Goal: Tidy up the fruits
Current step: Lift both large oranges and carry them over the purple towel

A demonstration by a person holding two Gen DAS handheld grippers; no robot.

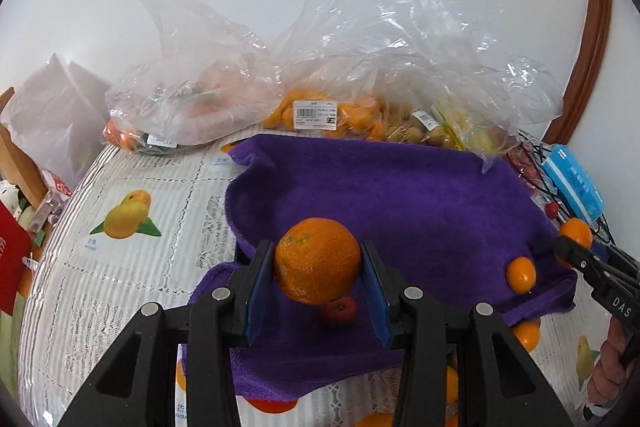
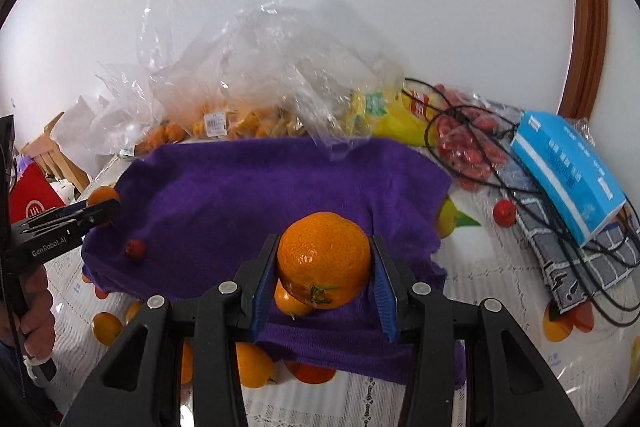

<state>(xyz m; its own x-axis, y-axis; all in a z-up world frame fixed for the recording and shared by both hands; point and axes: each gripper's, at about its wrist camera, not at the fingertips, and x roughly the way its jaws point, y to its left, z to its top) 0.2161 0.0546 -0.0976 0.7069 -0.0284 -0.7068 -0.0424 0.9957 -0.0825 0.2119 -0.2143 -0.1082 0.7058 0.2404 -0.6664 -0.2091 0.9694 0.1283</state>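
Observation:
In the left wrist view my left gripper is shut on a mandarin, held just above the purple towel. A small red fruit lies on the towel under it, and a kumquat lies to the right. My right gripper is shut on a second mandarin with a green stem, over the towel. A kumquat lies beneath it and a small red fruit sits further left. Each gripper shows at the edge of the other's view, clamping its orange fruit.
Clear plastic bags of fruit are piled at the back against the wall. A blue box, black cables, a bag of red fruits and a loose red fruit lie on the right. Loose oranges sit by the towel's near edge.

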